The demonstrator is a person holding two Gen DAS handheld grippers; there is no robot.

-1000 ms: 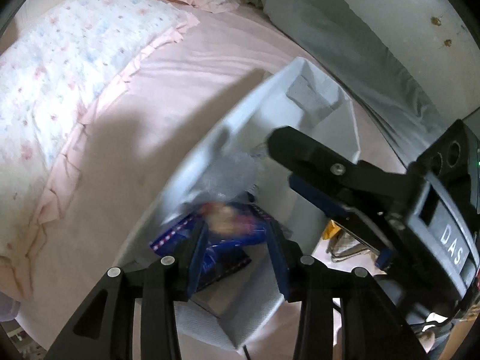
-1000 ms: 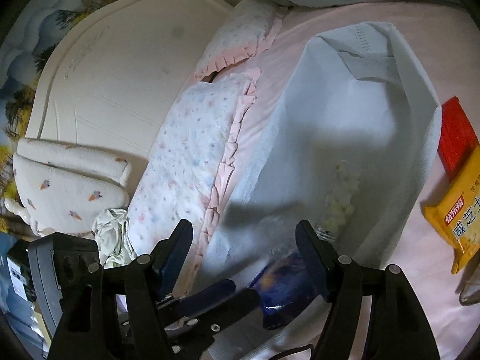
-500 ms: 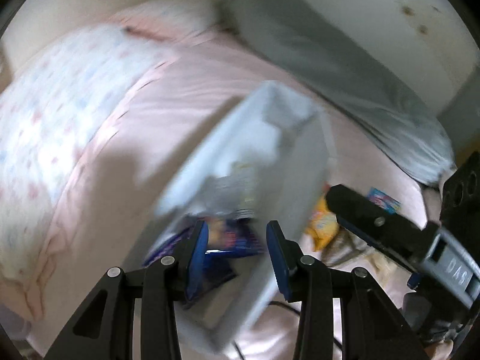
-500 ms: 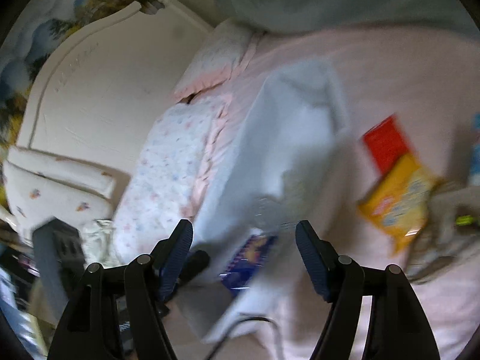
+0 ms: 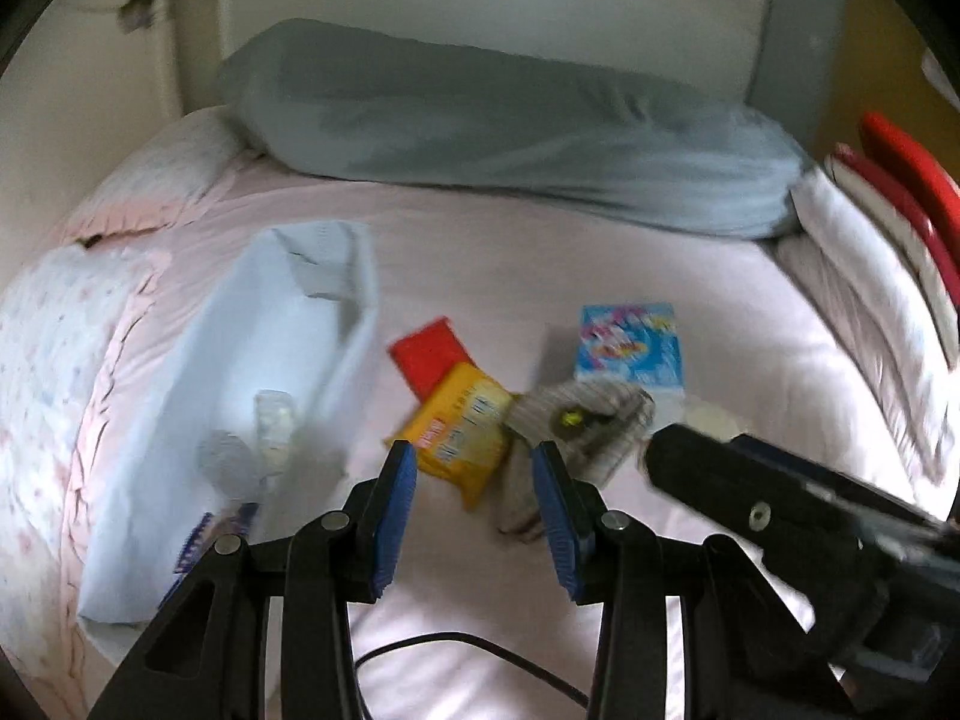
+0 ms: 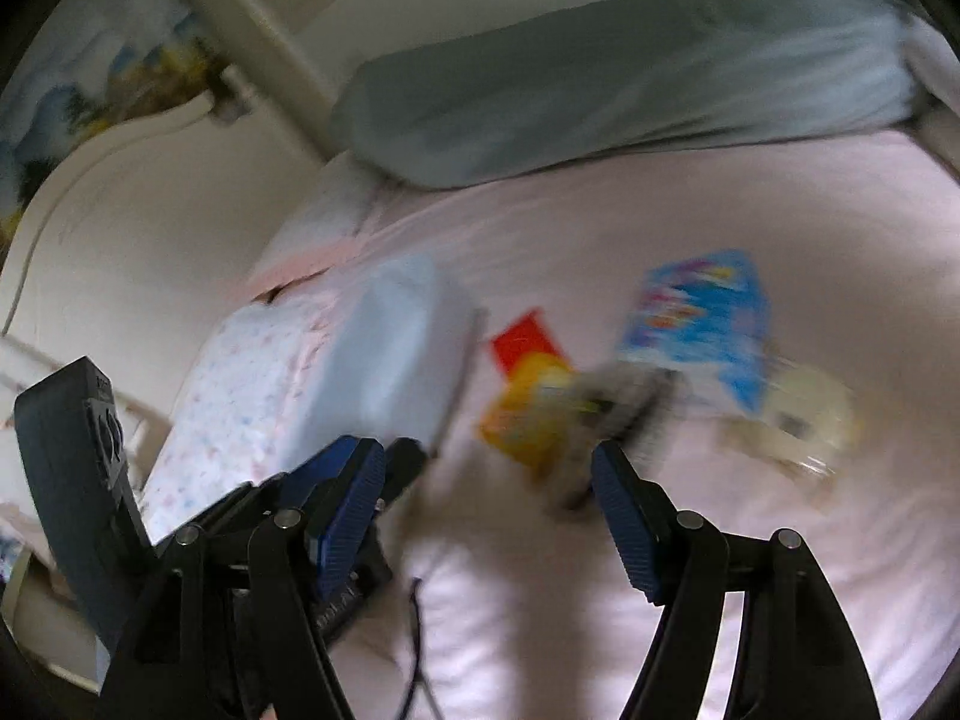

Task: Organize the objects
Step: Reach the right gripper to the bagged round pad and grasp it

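Both my claws hang apart and empty over the bed [image 5: 690,276], the left claw [image 5: 474,504] nearer the yellow packet [image 5: 459,432], which lies dead ahead, long axis running toward the red packet [image 5: 429,351] beside the white bag [image 5: 252,372]

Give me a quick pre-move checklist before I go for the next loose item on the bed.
1. Left gripper open and holding nothing: ok.
2. Right gripper open and holding nothing: ok.
3. White bin open-topped and able to take more: ok.
4. Yellow snack packet free to lift: not ok, it overlaps the red packet and the striped cloth lies against it.
5. Blue box unobstructed: ok.
6. Black cable out of the grippers' path: cannot tell.
7. Right wrist view sharp enough to aim: not ok, blurred.
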